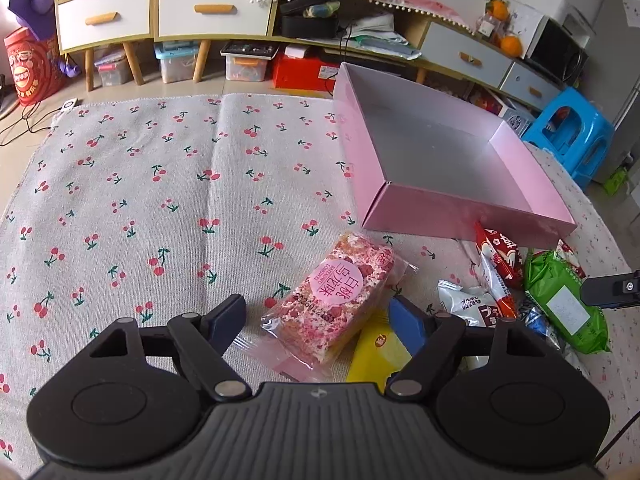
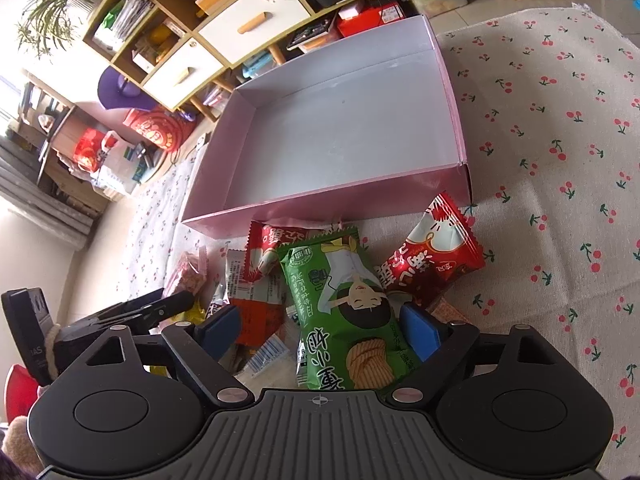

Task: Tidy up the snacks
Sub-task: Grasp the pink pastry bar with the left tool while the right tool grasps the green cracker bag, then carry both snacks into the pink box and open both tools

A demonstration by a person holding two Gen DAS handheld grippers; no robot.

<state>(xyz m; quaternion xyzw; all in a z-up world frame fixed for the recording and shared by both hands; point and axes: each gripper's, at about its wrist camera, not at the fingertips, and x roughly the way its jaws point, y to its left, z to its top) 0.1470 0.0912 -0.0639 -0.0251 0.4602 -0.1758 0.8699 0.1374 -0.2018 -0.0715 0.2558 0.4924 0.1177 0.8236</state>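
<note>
Straddling pink snack bar (image 1: 330, 304), left tool (image 1: 316, 320) unclenched; right tool (image 2: 320, 330) unclenched around green chip bag (image 2: 344, 312).

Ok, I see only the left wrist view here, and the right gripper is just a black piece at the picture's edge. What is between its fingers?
Observer: The green chips packet lies between the fingers of the right gripper, with its length pointing toward the pink box.
Operator: Do the pads already press it?
Observer: No. One pad is at the packet's edge. The other pad stands apart from it, over a red and white packet.
Operator: Is anything lying on the green packet?
Observer: Nothing. It is on top of the pile, and its far end covers part of a red packet.
</note>
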